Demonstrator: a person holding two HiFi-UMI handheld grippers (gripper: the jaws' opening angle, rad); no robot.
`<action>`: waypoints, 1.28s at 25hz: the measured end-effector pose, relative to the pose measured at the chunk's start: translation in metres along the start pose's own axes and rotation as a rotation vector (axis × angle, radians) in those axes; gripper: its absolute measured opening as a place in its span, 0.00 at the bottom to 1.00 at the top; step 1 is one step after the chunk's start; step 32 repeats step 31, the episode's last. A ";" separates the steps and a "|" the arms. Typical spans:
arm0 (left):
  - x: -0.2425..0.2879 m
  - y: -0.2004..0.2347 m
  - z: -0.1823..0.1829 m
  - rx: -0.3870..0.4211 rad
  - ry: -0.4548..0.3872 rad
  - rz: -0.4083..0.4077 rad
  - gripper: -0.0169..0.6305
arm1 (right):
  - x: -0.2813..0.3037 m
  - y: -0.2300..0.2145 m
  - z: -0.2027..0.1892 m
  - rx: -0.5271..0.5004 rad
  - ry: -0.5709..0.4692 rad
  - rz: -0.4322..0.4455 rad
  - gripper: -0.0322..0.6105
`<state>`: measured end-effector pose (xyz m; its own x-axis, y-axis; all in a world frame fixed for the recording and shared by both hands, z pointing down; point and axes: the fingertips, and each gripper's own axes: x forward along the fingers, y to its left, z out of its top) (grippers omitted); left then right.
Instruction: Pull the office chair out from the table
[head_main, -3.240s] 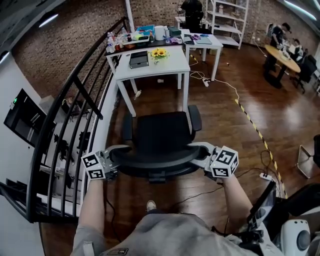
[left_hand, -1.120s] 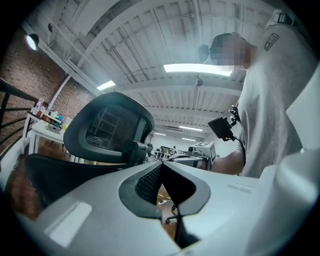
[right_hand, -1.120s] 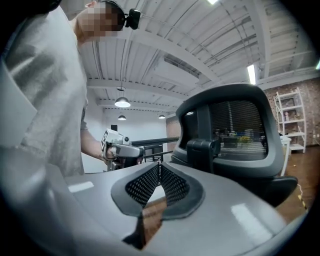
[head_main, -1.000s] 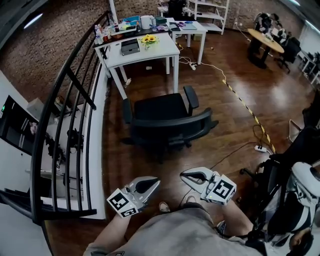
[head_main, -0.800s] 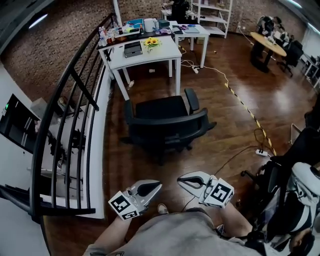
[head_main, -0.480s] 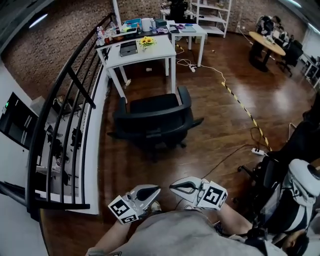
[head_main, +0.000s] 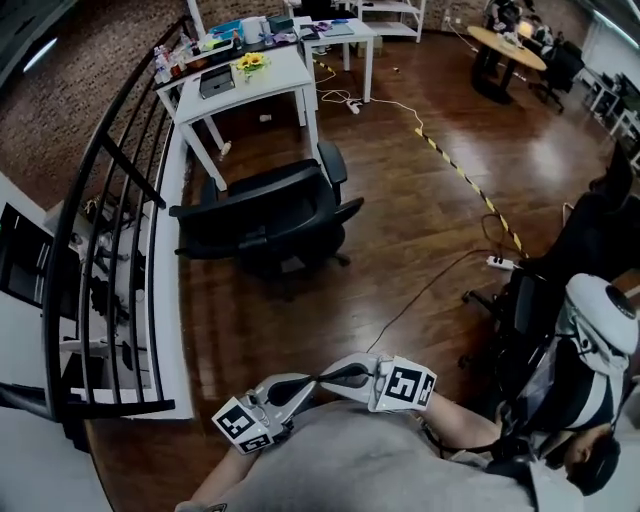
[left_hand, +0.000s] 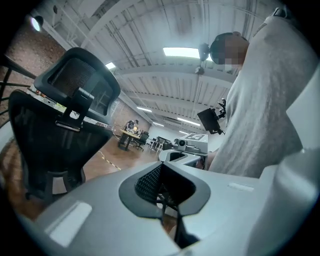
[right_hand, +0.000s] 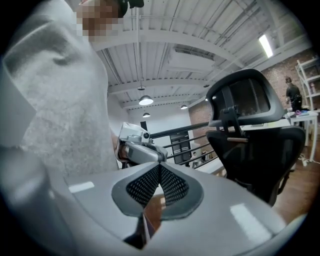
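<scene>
The black office chair (head_main: 262, 212) stands on the wood floor, apart from the white table (head_main: 248, 84) behind it. Nothing touches the chair. My left gripper (head_main: 308, 382) and right gripper (head_main: 330, 377) are low in the head view, close to the person's torso, tips pointing at each other and nearly meeting. Both are shut with nothing between the jaws. In the left gripper view my left gripper (left_hand: 161, 169) faces the right one (left_hand: 186, 148), with the chair (left_hand: 55, 135) at the left. In the right gripper view my right gripper (right_hand: 160, 169) faces the left one (right_hand: 138, 146), the chair (right_hand: 252, 137) at the right.
A black railing (head_main: 105, 215) runs along the left, with a drop beyond it. A cable and a power strip (head_main: 500, 262) lie on the floor at the right, near a yellow-black tape line (head_main: 462, 177). Another dark chair (head_main: 535, 305) stands at the right. Sunflowers (head_main: 250, 62) sit on the table.
Earlier both grippers were at the chair's back; now they are off it and drawn together at the torso. The chair has slid up and left in the view and turned a little.
</scene>
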<state>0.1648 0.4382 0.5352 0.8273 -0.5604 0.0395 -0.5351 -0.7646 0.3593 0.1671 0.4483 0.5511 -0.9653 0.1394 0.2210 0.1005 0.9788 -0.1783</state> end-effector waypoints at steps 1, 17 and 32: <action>0.002 0.000 0.000 0.000 0.003 0.001 0.03 | -0.002 -0.001 0.000 0.002 -0.002 -0.001 0.06; 0.005 0.008 0.007 0.001 -0.005 0.018 0.03 | -0.002 -0.008 0.005 -0.019 0.005 -0.001 0.06; -0.019 0.036 0.021 0.003 -0.014 0.014 0.03 | 0.023 -0.030 0.023 -0.038 0.007 -0.023 0.06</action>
